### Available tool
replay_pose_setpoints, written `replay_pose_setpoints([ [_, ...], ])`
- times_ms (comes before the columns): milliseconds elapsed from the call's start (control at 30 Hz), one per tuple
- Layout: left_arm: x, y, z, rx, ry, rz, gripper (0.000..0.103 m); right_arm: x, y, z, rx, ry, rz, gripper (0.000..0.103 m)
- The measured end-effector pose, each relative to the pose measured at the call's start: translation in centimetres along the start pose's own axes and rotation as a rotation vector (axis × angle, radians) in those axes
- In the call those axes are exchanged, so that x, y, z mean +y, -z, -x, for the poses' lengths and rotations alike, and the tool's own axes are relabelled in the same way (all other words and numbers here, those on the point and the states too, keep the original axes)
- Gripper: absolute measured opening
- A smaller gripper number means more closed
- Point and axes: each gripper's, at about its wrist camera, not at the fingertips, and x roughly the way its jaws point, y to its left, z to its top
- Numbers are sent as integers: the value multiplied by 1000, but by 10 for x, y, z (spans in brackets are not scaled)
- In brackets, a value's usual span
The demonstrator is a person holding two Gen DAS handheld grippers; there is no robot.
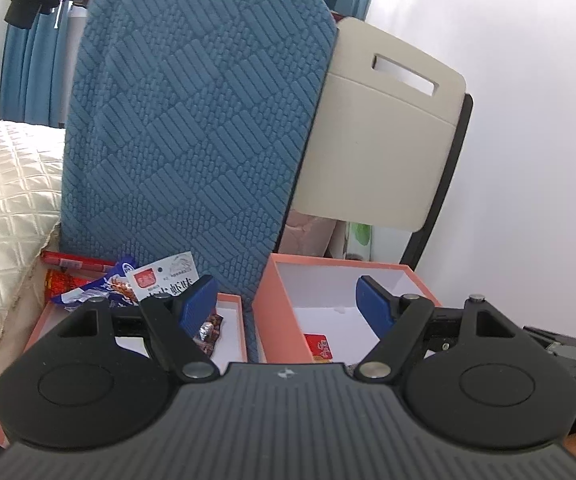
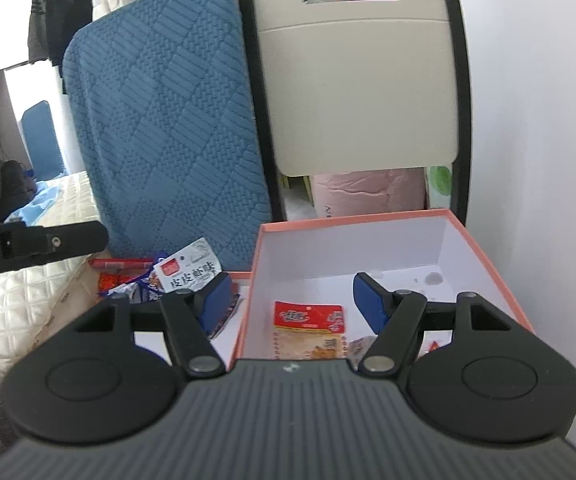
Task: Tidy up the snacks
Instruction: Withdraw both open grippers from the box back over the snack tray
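Right gripper [image 2: 292, 304]: jaws apart, nothing between them. Directly beyond and slightly below lies a red-topped snack packet [image 2: 310, 330] on the floor of the deep orange box [image 2: 484, 248], its long axis running away from the camera.

Left gripper [image 1: 288, 306]: jaws likewise apart and empty, straddling the gap between that box and the shallow orange tray [image 1: 231, 300]. The loose snack pile [image 1: 127, 284] sits in the tray, left of the jaws; the left hand is judged nearer to it. Whether the pile's packets overlap or merely touch cannot be settled here.

Behind stand a blue cushion [image 1: 191, 120] and a beige chair back [image 2: 356, 80].
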Motion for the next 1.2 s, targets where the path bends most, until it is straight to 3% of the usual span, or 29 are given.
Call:
replay_pose_setpoints([
  [767,95,26,19,27,-61,108,80,84,37,-22,66,-70,69,69],
  [1200,124,43,27,50,-72,124,80,118,62,-32,118,-100,103,69],
])
